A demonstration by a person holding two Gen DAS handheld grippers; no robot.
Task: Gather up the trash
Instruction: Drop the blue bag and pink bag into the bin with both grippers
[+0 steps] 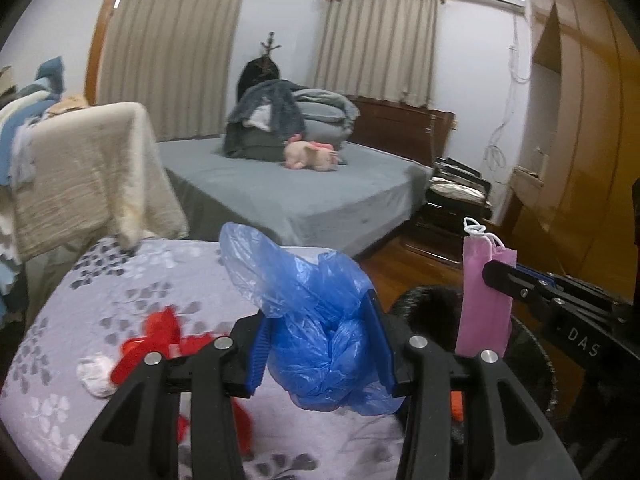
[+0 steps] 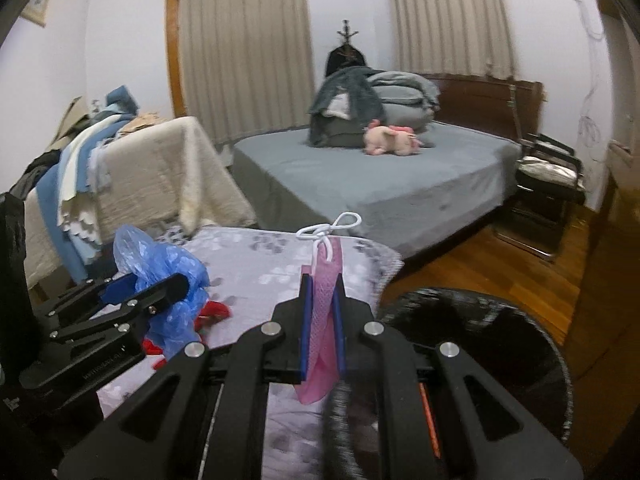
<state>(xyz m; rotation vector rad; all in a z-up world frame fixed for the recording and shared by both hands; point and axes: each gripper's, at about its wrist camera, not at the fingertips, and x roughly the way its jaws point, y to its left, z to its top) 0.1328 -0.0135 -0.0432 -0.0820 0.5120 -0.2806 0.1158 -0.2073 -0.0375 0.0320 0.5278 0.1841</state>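
My left gripper (image 1: 320, 316) is shut on a crumpled blue plastic bag (image 1: 316, 320), which bulges between its blue pads and sticks up above them; the same bag (image 2: 160, 268) shows at the left of the right wrist view. My right gripper (image 2: 322, 300) is shut on a folded pink face mask (image 2: 326, 320) with white ear loops on top. In the left wrist view that mask (image 1: 482, 300) hangs upright at the right. Below and right of both grippers gapes a round black bin (image 2: 480, 344). Red scraps (image 1: 156, 340) and a white wad (image 1: 94, 374) lie on the floral cloth.
A surface under a grey floral cloth (image 1: 192, 276) lies below the left gripper. Beyond stands a grey bed (image 2: 380, 184) with folded bedding and a pink plush toy (image 2: 390, 140). A cream-draped pile (image 1: 88, 176) is at left, a dark stand (image 2: 548, 176) and wooden floor (image 2: 480, 260) at right.
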